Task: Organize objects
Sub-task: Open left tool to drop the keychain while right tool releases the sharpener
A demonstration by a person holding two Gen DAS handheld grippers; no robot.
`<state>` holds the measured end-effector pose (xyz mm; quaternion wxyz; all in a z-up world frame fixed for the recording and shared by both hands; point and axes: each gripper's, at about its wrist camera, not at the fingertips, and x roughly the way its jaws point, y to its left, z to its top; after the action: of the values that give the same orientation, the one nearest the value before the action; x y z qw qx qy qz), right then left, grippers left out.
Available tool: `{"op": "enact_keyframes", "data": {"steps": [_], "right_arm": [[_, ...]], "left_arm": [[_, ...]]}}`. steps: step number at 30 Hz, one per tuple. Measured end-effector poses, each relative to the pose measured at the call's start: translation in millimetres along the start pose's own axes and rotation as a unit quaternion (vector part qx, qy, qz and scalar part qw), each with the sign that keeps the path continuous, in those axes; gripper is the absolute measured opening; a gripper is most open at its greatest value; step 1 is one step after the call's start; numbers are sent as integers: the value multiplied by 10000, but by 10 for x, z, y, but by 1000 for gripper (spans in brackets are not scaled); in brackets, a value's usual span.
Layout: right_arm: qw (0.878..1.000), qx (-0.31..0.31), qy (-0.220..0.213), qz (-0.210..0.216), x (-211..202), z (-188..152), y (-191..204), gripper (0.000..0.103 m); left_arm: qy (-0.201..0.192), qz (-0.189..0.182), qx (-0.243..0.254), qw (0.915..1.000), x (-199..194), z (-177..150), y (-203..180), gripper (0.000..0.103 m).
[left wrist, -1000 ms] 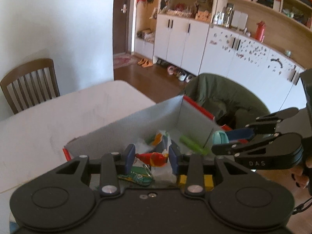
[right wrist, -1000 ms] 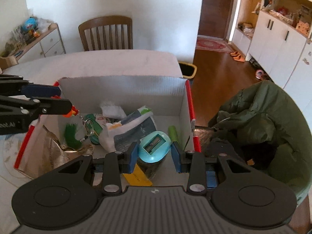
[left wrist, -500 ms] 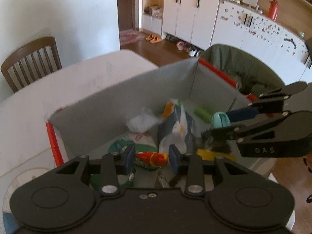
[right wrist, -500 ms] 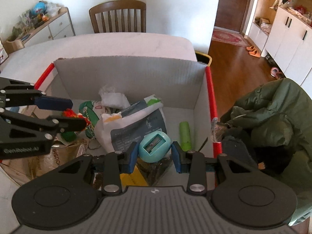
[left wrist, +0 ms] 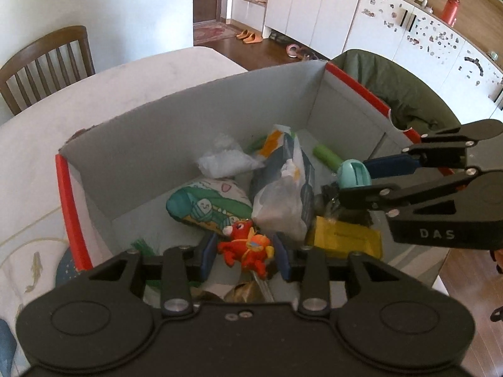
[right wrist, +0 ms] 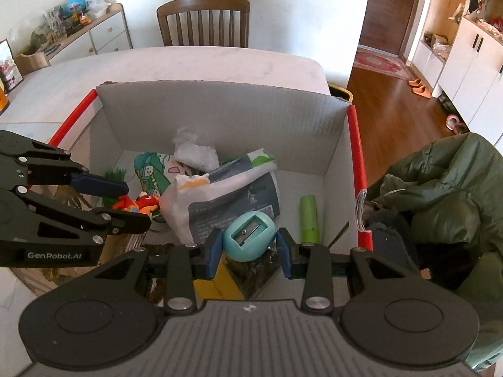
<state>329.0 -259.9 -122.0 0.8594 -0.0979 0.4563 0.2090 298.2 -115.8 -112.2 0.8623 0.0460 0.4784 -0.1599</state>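
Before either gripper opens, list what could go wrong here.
1. The left gripper and right gripper hang close together over the box; they might knock each other.
2. The teal sharpener is rounded, so it may roll off the white bag when dropped.
3. The red toy trails a key ring that might snag on the clutter below.

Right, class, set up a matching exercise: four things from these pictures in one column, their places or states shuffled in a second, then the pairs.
Things:
1. red toy
2. sharpener
3. green tube
4. yellow box

Places:
A. between the right gripper's fingers
B. lying on the box floor by the red-edged wall
C. between the left gripper's fingers
D. in the box, beneath the right gripper

Pairs: 1-C, 2-A, 3-B, 4-D
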Motion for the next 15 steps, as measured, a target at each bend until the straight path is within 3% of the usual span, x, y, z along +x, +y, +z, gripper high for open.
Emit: {"op": "enact_keyframes", "data": {"steps": [6, 9, 15], "right_arm": [[9999, -47, -148, 47, -116, -64, 15, 50], [9998, 16, -191, 49, -182, -83, 8, 50], [9990, 218, -369, 104, -387, -122, -18, 50]], "left_arm": [[-20, 115, -12, 9999, -63, -48, -7, 51], [-105, 113, -19, 9999, -124, -70, -21, 61], [-324, 22, -104, 9994, -296, -97, -43, 65]]}}
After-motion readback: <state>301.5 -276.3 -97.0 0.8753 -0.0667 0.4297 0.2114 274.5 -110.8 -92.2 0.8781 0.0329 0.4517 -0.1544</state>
